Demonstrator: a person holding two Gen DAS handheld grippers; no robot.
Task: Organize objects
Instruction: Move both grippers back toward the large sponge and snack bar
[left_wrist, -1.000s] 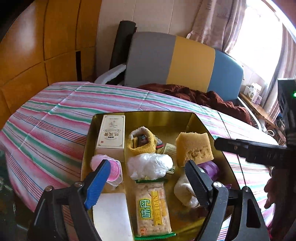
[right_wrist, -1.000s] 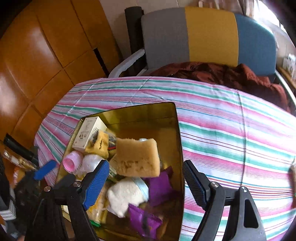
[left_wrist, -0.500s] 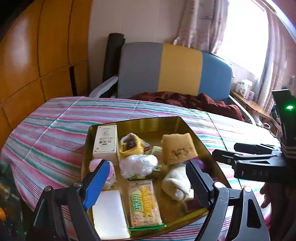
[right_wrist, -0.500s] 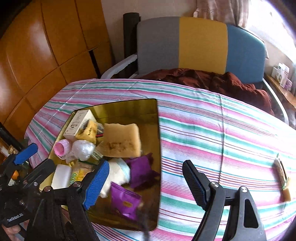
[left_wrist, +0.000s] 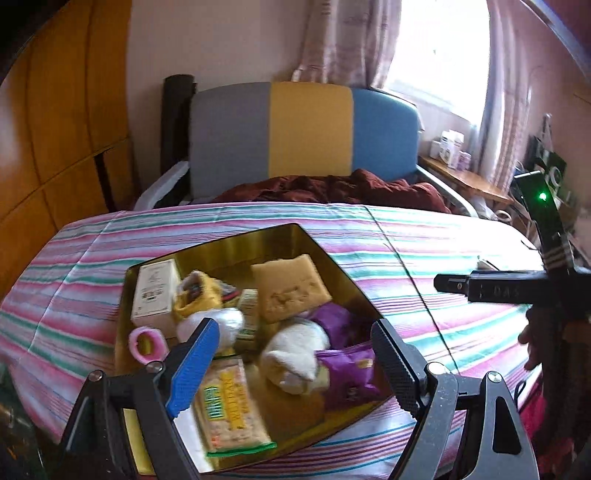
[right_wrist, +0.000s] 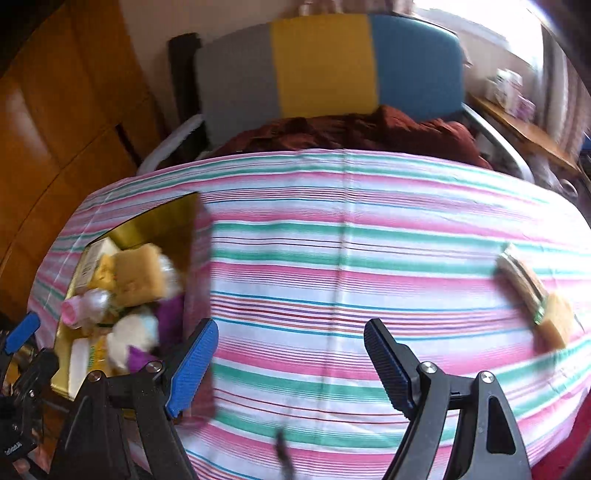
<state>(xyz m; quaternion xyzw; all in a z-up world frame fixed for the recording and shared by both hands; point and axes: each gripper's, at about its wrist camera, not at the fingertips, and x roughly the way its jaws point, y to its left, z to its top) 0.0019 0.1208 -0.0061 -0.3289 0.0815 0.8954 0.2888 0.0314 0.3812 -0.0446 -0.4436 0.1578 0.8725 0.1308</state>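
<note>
Tray (left_wrist: 266, 240) of gold metal sits on the striped bench (right_wrist: 369, 258), packed with a sponge (left_wrist: 291, 288), a white box (left_wrist: 153, 291), a cracker pack (left_wrist: 229, 402), purple packets (left_wrist: 351, 373), a white sock roll (left_wrist: 295, 354) and a pink ring (left_wrist: 146, 343). Compared with a second ago, the left wrist view has pulled back and rolled — the tray now lies lower left and more of the far wall shows. The right view has swung to the right: the tray has slid from centre to the left edge, and a brush (right_wrist: 524, 284) with a small sponge (right_wrist: 557, 325) has come into sight at the right, well apart from the tray. Left tongs (left_wrist: 291, 365) hang spread over the tray's near side, gripping nothing. Right tongs (right_wrist: 290, 365) are spread too, empty, over bare cloth and tipped downward.
</note>
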